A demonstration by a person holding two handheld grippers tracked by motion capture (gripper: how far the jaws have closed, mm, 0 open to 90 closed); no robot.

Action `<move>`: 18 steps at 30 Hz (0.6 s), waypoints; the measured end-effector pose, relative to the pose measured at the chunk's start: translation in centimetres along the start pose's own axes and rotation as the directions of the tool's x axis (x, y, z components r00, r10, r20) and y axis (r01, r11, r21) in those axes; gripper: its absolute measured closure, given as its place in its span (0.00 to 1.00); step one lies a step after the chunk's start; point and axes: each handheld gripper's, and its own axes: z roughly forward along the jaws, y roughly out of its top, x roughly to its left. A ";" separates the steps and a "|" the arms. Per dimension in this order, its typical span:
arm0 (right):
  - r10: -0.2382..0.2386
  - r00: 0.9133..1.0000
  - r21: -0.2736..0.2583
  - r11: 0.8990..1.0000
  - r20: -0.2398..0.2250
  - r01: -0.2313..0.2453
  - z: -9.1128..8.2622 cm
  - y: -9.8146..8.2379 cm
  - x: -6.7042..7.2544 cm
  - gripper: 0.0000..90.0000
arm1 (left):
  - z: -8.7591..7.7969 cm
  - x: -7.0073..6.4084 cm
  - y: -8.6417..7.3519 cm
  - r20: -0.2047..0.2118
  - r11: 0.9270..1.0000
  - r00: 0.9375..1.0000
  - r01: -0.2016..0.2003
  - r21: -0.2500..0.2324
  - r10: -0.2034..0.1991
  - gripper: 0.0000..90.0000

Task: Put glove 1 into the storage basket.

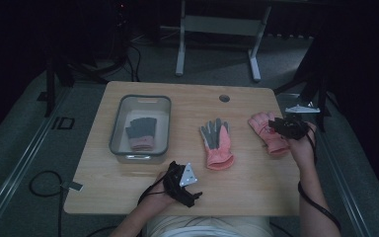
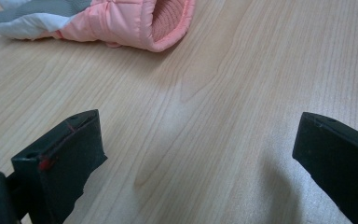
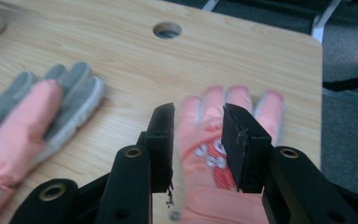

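Sorting gloves: three gloves on a wooden table (image 1: 128,197); the bin serves as the landmark for all places below.
Landmark: grey-rimmed clear bin (image 1: 116,129), already holding one grey-and-pink glove (image 1: 141,133).
Right-hand glove: pink glove (image 1: 267,129), the farthest glove from the bin, near the table's edge on the side away from it; palm down, fingers pointing away from the person.
Middle glove: grey-palmed pink glove (image 1: 217,143), between the bin and the pink glove, apart from both.
Right gripper: right gripper (image 1: 287,127) poised over the pink glove; jaws at a narrow gap, nothing pinched between them, the glove visible beyond the gap.
Left gripper: left gripper (image 1: 183,182) rests on the table, nearer the person than the bin; jaws spread wide, empty.
Risk 1: a narrow gap may catch only loose top fabric, so the glove could slip out on lifting.
Risk 2: the glove's closeness to the table edge means a nudge could push it off.
Risk 3: carrying it toward the bin could drag across the middle glove.
Writing: red-and-white markings on the pink glove (image 3: 214,163), blurred, unreadable.
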 end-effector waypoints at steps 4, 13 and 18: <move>-0.027 1.000 0.029 0.999 0.014 0.026 1.1 -0.5 -1.1 0.69 | 0.1 0.0 0.0 0.000 1.000 1.000 0.002 0.002 -0.002 0.02; -0.094 0.995 0.087 0.992 0.016 0.092 4.3 -2.0 -2.6 0.65 | 0.0 0.1 -0.1 0.001 1.000 1.000 0.001 0.001 -0.001 0.02; -0.127 0.991 0.130 0.984 0.030 0.122 5.6 -2.9 -2.7 0.66 | 0.0 0.1 -0.1 -0.001 1.000 1.000 0.005 -0.003 -0.005 0.02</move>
